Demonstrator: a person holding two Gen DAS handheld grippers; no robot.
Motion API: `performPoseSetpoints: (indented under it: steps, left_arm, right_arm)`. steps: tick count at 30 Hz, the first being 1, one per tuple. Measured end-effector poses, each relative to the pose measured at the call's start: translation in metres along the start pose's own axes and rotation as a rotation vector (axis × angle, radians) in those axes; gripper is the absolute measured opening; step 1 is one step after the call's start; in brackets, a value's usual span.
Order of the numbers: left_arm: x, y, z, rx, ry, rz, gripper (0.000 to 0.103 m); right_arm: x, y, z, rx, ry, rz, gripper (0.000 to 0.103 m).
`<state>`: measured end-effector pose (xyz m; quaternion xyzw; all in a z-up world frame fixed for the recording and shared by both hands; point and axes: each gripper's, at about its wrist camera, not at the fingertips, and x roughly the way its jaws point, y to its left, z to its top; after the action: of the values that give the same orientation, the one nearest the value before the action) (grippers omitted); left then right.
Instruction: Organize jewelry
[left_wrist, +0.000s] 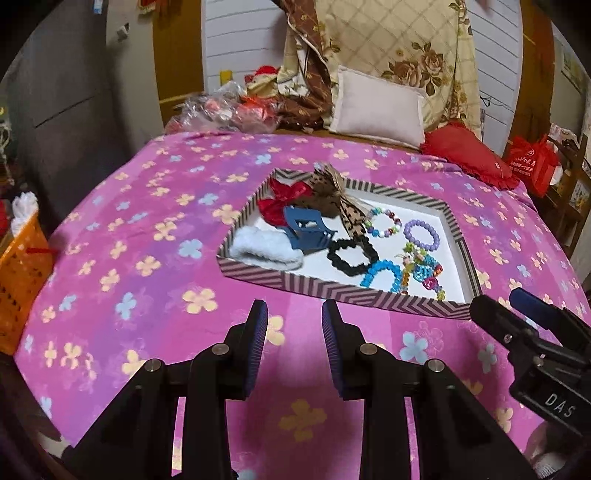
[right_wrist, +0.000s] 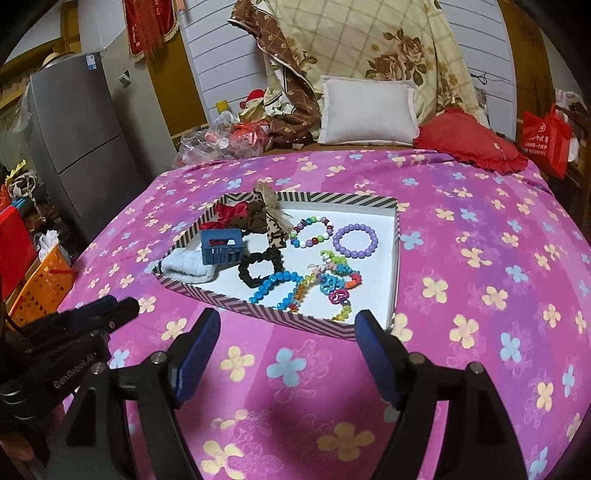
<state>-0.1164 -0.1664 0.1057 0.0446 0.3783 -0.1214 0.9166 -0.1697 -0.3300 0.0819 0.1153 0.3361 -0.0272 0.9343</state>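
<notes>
Striped tray (right_wrist: 325, 325) on the pink flowered bed (right_wrist: 480, 229). Inside the tray: purple bead bracelet (right_wrist: 355, 240) toward its far right corner, multicoloured bead bracelet (right_wrist: 312, 232) beside it, black scrunchie (right_wrist: 260, 266) at centre, blue bead bracelet (right_wrist: 275, 290) by the near wall, blue claw clip (right_wrist: 221, 246), white fluffy band (right_wrist: 188, 266) and red bow (right_wrist: 231, 212) along the left side. Left gripper (left_wrist: 294, 314) before the tray's near wall, part-open, empty. Right gripper (right_wrist: 288, 321) at the near wall, spread wide, empty.

Bed with a pink flowery sheet (right_wrist: 461, 229), striped tray (right_wrist: 295, 321) in the middle, white pillow (right_wrist: 365, 110) and red pillow (right_wrist: 469, 144) at the far end
</notes>
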Motion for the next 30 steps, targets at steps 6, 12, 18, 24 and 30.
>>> performPoseSetpoints:
  steps: [6,12,18,24,30]
  left_arm:
    - [-0.014,-0.001,0.004,0.022,-0.038,0.034,0.033]
    - [-0.025,-0.003,0.007,0.039,-0.059,0.078,0.034]
    - [-0.036,-0.004,0.007,0.043,-0.083,0.094,0.035]
    - [-0.045,-0.002,0.009,0.02,-0.093,0.075,0.035]
    - [-0.05,0.001,0.011,0.004,-0.103,0.066,0.035]
  right_arm:
    - [-0.006,0.005,0.001,0.002,-0.006,0.002,0.081]
    - [-0.011,0.005,0.002,0.011,-0.012,-0.003,0.083]
    - [-0.019,0.006,0.003,0.003,-0.026,-0.017,0.083]
    - [-0.028,0.013,0.006,-0.016,-0.055,-0.038,0.085]
    - [-0.038,0.019,0.008,-0.026,-0.084,-0.057,0.085]
